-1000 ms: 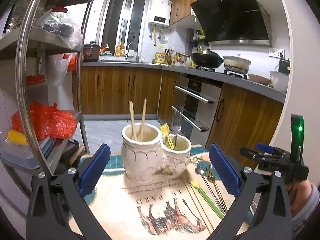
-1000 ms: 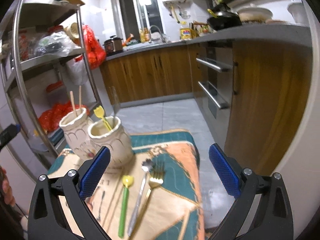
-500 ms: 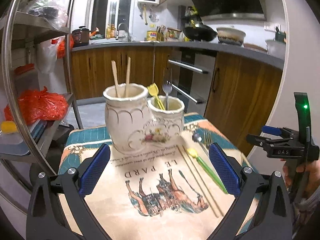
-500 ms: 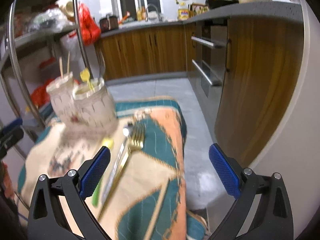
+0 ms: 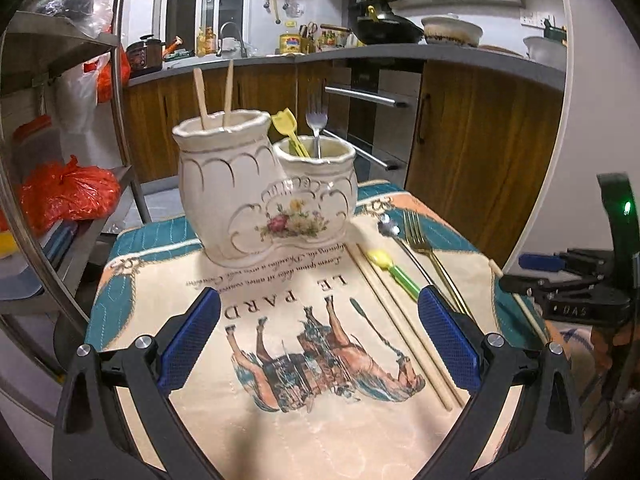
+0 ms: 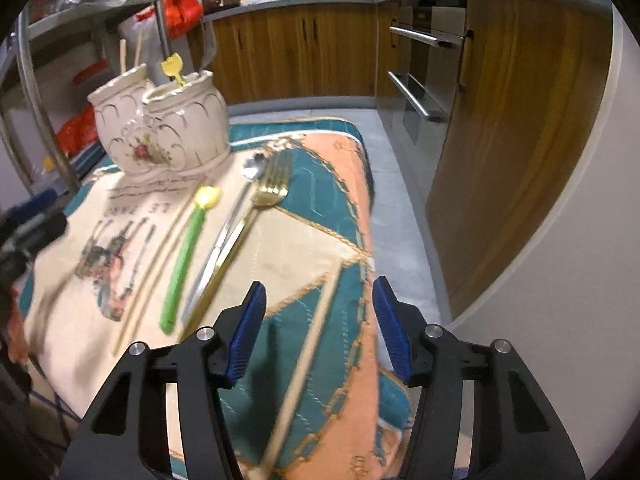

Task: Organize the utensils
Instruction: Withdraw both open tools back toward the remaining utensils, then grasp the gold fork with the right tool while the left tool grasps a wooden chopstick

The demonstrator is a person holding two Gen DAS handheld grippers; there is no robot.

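**Two empty claws above a cloth of loose cutlery**

Nearest, the left claw hangs over a horse print on the tablecloth, its blue pads wide apart and holding nothing. The right claw sits at the cloth's right-hand edge, pads partly apart and empty, with a single chopstick lying on the cloth between them.

Further out, flat on the cloth side by side: a pair of chopsticks, a green-handled spoon, a silver spoon and a gold fork.

Beyond them stands a white double pot. Its taller half holds two upright chopsticks; its shorter half holds a yellow utensil and a steel fork.

A metal rack with red bags stands close on the left. Bare floor runs past the cloth's right edge to wooden cabinets and an oven.
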